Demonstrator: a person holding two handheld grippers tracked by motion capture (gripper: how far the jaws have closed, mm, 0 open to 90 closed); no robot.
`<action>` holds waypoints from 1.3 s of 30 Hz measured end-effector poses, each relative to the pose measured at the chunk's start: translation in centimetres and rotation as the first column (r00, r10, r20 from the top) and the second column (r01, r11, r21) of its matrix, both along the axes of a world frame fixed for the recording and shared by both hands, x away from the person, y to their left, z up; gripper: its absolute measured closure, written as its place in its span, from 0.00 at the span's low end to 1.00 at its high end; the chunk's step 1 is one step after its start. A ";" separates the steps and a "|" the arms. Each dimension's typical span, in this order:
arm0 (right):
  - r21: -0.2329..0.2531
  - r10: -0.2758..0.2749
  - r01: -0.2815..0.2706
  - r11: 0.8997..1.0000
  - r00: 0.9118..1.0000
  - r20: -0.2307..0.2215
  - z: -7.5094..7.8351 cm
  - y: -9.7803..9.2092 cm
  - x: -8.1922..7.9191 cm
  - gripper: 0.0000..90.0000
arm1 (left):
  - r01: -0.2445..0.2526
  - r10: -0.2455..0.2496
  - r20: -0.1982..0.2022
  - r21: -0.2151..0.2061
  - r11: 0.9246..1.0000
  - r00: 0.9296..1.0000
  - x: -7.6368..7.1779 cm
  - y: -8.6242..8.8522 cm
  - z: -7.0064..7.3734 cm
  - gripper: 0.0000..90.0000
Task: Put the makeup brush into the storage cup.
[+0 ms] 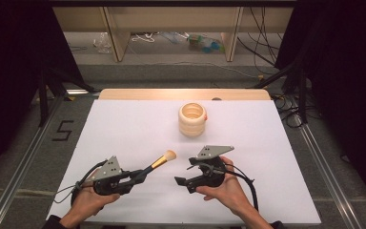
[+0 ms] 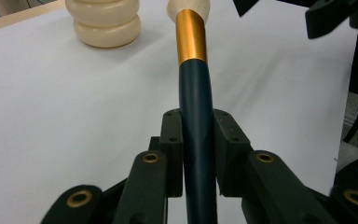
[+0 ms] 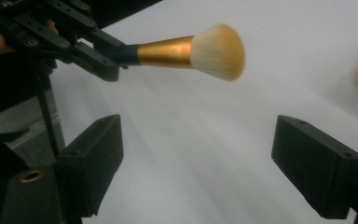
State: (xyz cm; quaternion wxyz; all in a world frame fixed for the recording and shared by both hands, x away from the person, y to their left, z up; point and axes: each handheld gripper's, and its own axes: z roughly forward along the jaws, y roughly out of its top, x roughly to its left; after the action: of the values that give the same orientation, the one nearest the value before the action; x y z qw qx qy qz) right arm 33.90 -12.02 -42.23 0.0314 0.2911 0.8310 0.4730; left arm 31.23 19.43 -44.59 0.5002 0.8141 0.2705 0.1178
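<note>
The left gripper [image 1: 140, 175] clamped the brush [image 1: 159, 162] near the table's [image 1: 124, 124] front edge; the right gripper [image 1: 182, 183] gaped apart.

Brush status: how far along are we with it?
Done: the brush is picked up, the left gripper shut on its dark handle, bristles lifted off the table. In hand: the right gripper sits open, facing the bristle end, holding nothing. Left: probably a handover or a drop into the cream ringed holder, which stands apart at the far side.
</note>
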 end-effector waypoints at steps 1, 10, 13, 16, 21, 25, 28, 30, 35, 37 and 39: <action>0.019 0.002 -0.002 1.000 1.000 -0.021 -0.2 0.1 0.0 0.19 | -0.010 0.010 -0.008 -0.007 1.000 1.000 -0.1 -0.1 0.0 0.84; 0.169 0.005 0.010 0.986 0.996 -0.090 -2.0 1.3 0.6 0.20 | -0.025 0.025 0.006 -0.041 0.999 1.000 -0.3 -0.6 0.3 0.84; 0.196 0.000 0.020 0.980 0.995 -0.099 -2.3 1.8 0.7 0.20 | -0.021 0.022 0.009 -0.044 0.999 1.000 -0.3 -0.8 0.3 0.84; 0.237 0.003 0.021 0.971 0.995 -0.098 -2.5 2.3 0.8 0.20 | -0.024 0.025 0.003 -0.053 0.998 1.000 -0.3 -0.9 0.3 0.84; 0.290 0.023 0.012 0.957 0.993 -0.116 -2.6 3.1 0.9 0.20 | -0.024 0.024 0.006 -0.063 0.998 1.000 -0.4 -1.2 0.4 0.84; 0.325 0.024 0.017 0.946 0.992 -0.122 -2.7 3.6 1.0 0.21 | -0.027 0.028 0.019 -0.061 0.998 0.999 -0.4 -1.3 0.5 0.84; 0.334 0.019 0.026 0.942 0.992 -0.128 -2.8 3.9 1.2 0.21 | -0.029 0.030 0.017 -0.065 0.997 0.999 -0.4 -1.3 0.5 0.84; 0.349 0.018 0.027 0.937 0.992 -0.126 -2.9 4.1 1.3 0.21 | -0.025 0.027 0.023 -0.073 0.997 0.999 -0.5 -1.4 0.5 0.84; 0.368 0.015 0.039 0.929 0.990 -0.143 -3.0 4.3 1.5 0.22 | -0.022 0.024 0.035 -0.077 0.997 0.999 -0.5 -1.4 0.6 0.84; 0.378 0.011 0.043 0.925 0.990 -0.139 -3.1 4.4 1.6 0.22 | -0.024 0.027 0.033 -0.093 0.995 0.999 -0.6 -1.5 0.6 0.84; 0.389 0.008 0.050 0.920 0.989 -0.146 -3.1 4.4 1.6 0.22 | -0.015 0.019 0.048 -0.086 0.996 0.999 -0.5 -1.4 0.7 0.84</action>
State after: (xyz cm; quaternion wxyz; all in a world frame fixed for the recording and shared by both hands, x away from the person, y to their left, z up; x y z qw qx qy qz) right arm 35.54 -7.59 -45.33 -0.0829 0.3339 0.7167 0.6066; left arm 30.69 18.00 -43.87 0.5401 0.7864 0.2700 0.1304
